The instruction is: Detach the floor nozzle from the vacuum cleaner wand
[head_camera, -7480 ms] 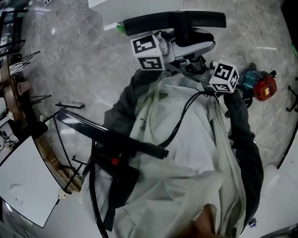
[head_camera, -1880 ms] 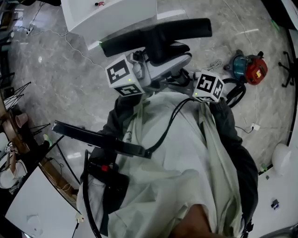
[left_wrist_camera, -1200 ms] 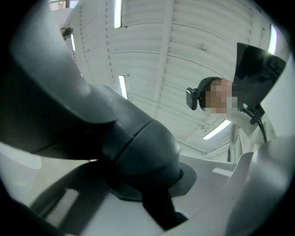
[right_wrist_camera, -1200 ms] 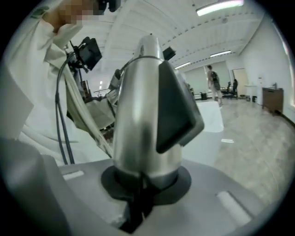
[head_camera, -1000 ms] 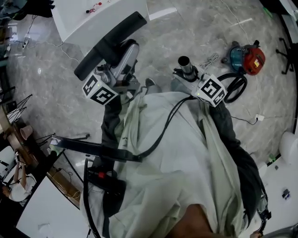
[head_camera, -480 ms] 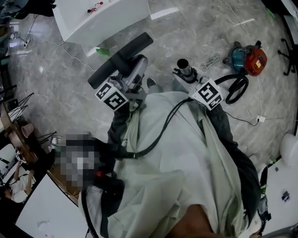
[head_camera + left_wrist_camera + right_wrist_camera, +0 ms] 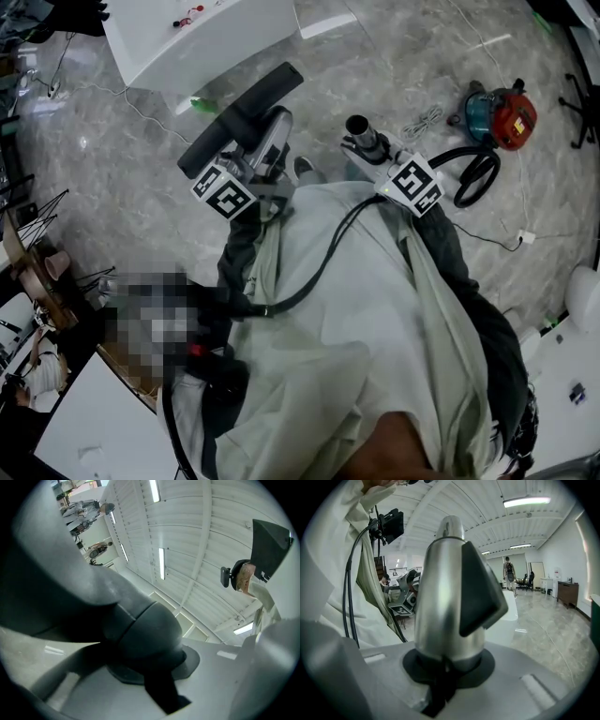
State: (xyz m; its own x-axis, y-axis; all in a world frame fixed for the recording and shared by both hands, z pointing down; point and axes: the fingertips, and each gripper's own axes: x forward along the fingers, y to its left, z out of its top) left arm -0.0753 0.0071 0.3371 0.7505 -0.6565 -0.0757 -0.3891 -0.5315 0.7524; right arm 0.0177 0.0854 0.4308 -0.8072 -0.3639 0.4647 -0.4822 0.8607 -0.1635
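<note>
"Two pieces, from where I stand. The floor nozzle is off the wand, and bare floor shows between them."

"Which hand has which?"

"The left gripper has the nozzle. Its fingers are clamped round the nozzle's dark grey neck, which fills the space between them and swells out just past the tips. The long black foot lies further out beyond the fingertips, slanting across."

"And the other?"

"The right gripper is closed on the wand. The shiny metal tube stands straight out from between its fingers, with a black catch on one side. Its open end points away from the person."

"How close are the two parts?"

"Near, but apart. The wand's open mouth sits off to the right of the nozzle's neck, and nothing joins them."

"Anything else about?"

"Well beyond the right fingers, out on the floor, there's a red and teal vacuum cleaner. A black hose loops beside it. Past the left fingers, just beyond the nozzle's foot, stands a white table. Behind the right gripper a black cable trails back over the person's pale coat."
</note>
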